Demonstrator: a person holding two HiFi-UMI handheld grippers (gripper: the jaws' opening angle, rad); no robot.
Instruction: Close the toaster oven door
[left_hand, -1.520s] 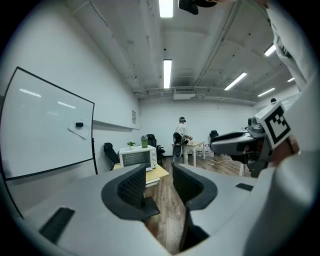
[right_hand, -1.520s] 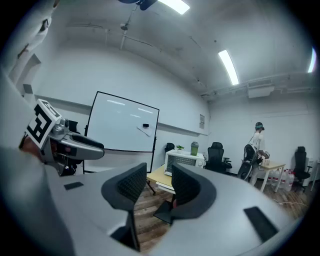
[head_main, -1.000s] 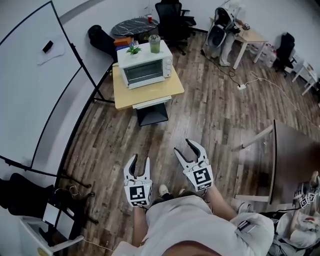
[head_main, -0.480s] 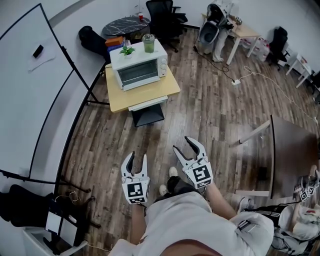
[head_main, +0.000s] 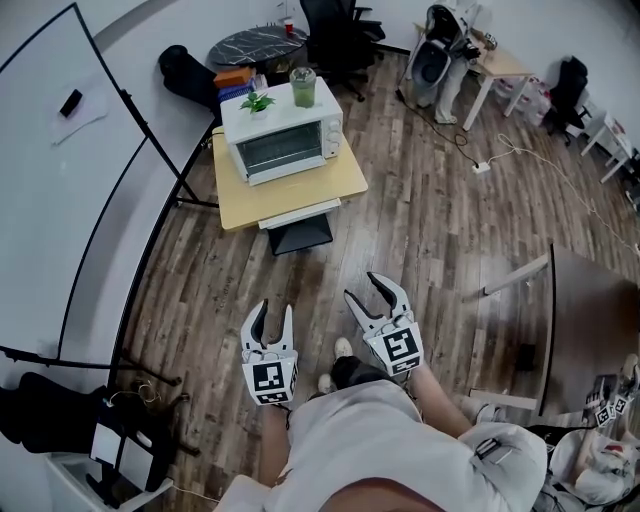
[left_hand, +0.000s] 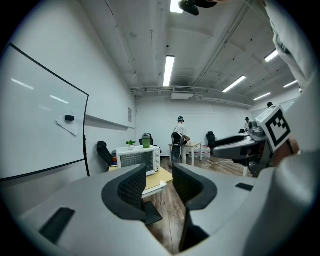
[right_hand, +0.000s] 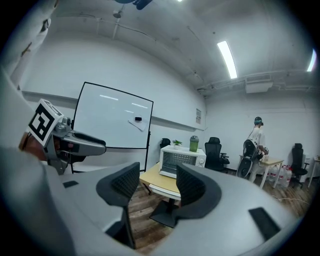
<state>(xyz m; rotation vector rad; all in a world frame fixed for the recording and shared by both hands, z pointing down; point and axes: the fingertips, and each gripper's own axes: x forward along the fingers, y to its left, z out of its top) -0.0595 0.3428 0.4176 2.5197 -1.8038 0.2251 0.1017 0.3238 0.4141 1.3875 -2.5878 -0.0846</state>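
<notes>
The room is an office with a wooden plank floor and a large whiteboard (head_main: 60, 170) along the left wall. Only the head view gives the layout from above: the toaster oven (head_main: 283, 145) stands on a small light wood table (head_main: 300, 195), well apart from both tools, and its glass door lies flat against the front. On its top are a green cup (head_main: 303, 87) and a small plant (head_main: 258, 101). Behind it stand a round dark table (head_main: 255, 45) and a black office chair (head_main: 335, 25). Only the two gripper views show the ceiling lamps and a person (left_hand: 180, 131) standing at the far desk.

The left gripper (head_main: 275, 308) is low in front of the holder's body. Its jaws are drawn as near together as they go, with only a thin slot between the pads, and nothing is in it. The right gripper (head_main: 362, 287) is just beside it. Its jaws stand wider and are closing now, with nothing between them. Neither tool touches the oven. In each gripper view the oven shows far off, beyond the jaws
</notes>
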